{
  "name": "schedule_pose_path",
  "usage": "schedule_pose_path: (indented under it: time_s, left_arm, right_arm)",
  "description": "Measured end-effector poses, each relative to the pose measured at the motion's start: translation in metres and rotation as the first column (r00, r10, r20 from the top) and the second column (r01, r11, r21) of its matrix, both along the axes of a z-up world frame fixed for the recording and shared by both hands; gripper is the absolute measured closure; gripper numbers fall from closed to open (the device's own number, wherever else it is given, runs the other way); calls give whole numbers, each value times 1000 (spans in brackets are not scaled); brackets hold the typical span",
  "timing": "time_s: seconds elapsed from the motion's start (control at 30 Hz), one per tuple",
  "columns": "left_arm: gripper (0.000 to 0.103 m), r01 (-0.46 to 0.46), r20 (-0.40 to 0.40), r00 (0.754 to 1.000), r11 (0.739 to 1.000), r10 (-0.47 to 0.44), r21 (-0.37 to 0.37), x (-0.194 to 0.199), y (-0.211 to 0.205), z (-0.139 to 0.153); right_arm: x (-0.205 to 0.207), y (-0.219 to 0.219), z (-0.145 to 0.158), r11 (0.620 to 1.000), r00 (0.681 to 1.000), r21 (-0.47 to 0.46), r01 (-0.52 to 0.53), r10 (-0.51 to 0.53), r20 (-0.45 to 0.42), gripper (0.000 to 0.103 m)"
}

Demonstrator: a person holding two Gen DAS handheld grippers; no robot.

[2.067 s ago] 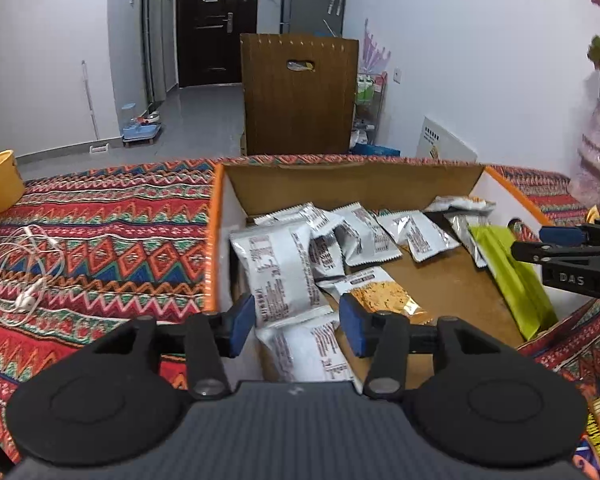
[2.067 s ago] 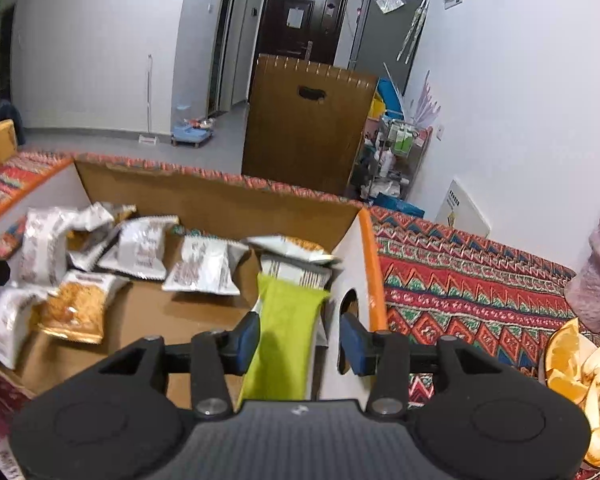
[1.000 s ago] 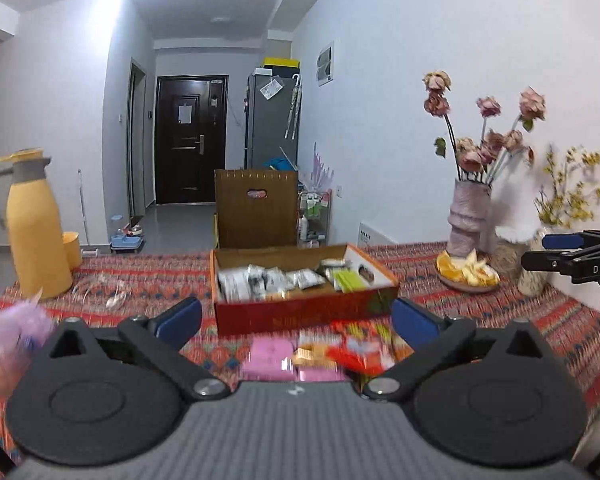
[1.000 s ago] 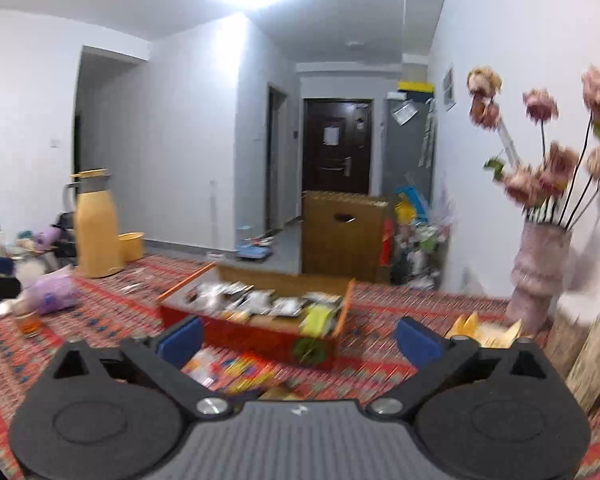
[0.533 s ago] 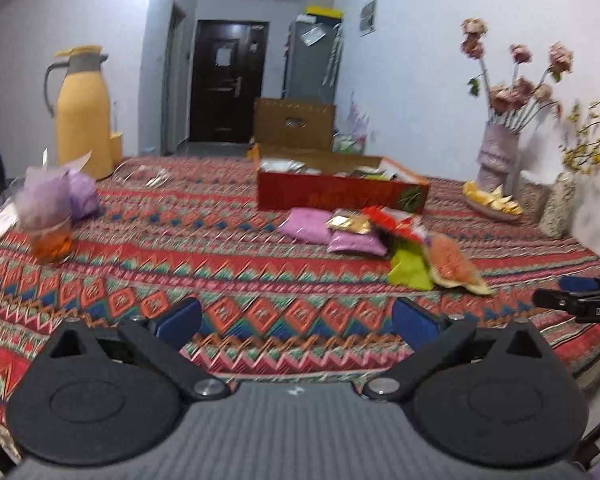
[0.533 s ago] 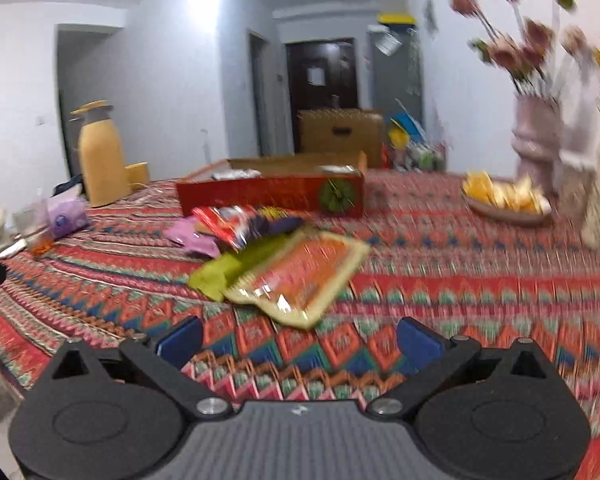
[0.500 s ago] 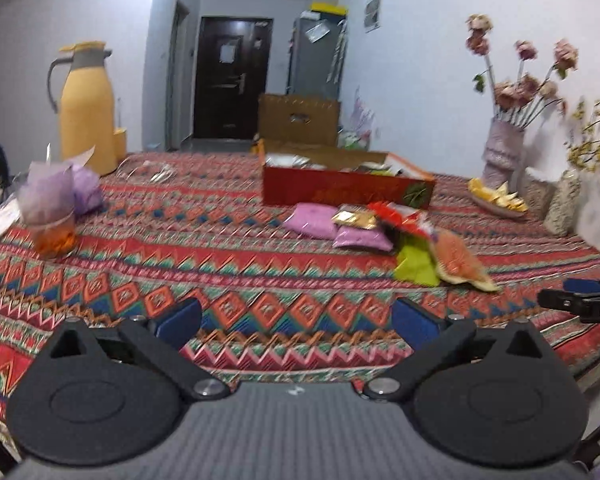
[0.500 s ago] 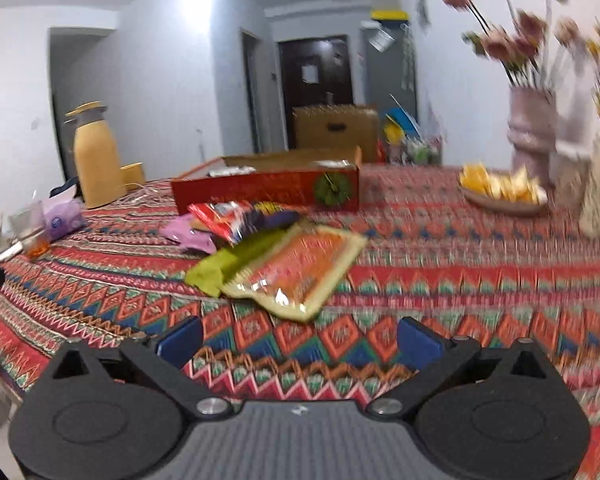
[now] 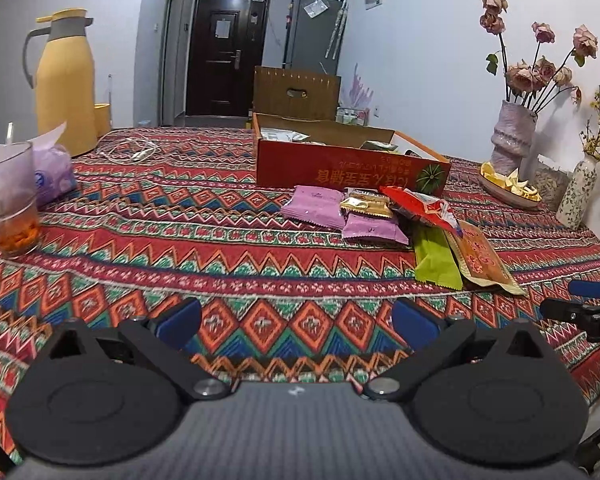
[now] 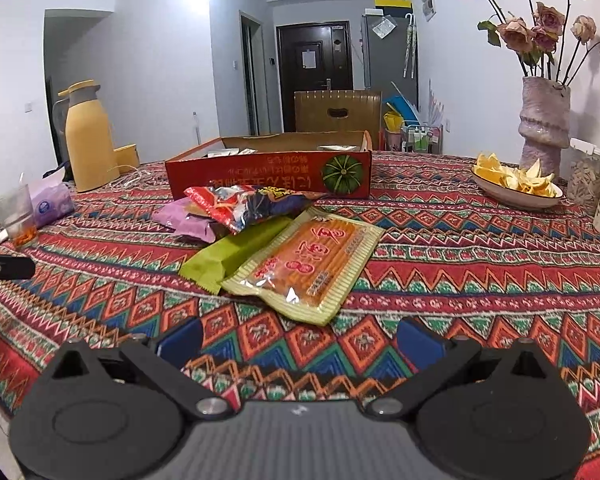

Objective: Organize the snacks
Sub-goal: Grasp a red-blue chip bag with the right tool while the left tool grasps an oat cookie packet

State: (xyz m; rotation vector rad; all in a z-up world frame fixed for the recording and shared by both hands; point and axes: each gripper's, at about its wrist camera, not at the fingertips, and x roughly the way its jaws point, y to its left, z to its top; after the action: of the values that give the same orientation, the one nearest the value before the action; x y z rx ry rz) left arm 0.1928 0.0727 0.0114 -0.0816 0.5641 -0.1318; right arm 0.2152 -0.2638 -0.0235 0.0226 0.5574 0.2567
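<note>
- Both tongs have pulled back from the box since two seconds ago, when each hung over its open top; now they sit low at the near edge of the surface, and in the last half second little has shifted.
- Left wrist view: the left tongs (image 9: 296,322) stand wide apart and empty over the patterned cloth.
- Loose snacks lie ahead and to the right, well apart from these tongs: two purple packs (image 9: 315,211), a gold pack (image 9: 367,205), a red bag (image 9: 420,206), a green pack (image 9: 436,260) and an orange pack (image 9: 482,258).
- Behind them stands the red box (image 9: 352,170) with silver packets just showing above its wall.
- A glass (image 9: 10,200) of amber drink stands at far left; a wide sweep that way could tip it.
- Part of the right tongs shows at the right edge.
- Right wrist view: the right tongs (image 10: 300,342) are also spread wide, holding nothing.
- The orange pack (image 10: 308,266) lies just ahead, overlapping the green pack (image 10: 232,256), which runs under the red bag (image 10: 248,202).
- Risk, as a judgement: closing on the orange pack's edge could catch the green one too, or drag the heap.
- The glossy film may slip from a shallow pinch and drop short of the box (image 10: 268,174).
- A bowl of peel (image 10: 516,188) and a vase (image 10: 544,120) stand to the right, open to a careless swing.
</note>
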Motion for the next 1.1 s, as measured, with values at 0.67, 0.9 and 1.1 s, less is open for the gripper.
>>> schedule_pose_path:
  time_s: [0.67,0.9,1.1]
  left_arm:
    - [0,82,34,996,995,-84,58,137,-14,7]
    - [1,91,69,992,984,-103,152,180,-40,8]
    - [8,178,15,983,977,-181,121,199,-70,2]
  right_arm:
    - [147,43,26,988,998,151,1,8,-55,0]
    - [216,85,7,997,990,59,40,-31,-139,27]
    - [199,49,8,999,988,44,8,-1,-157,44]
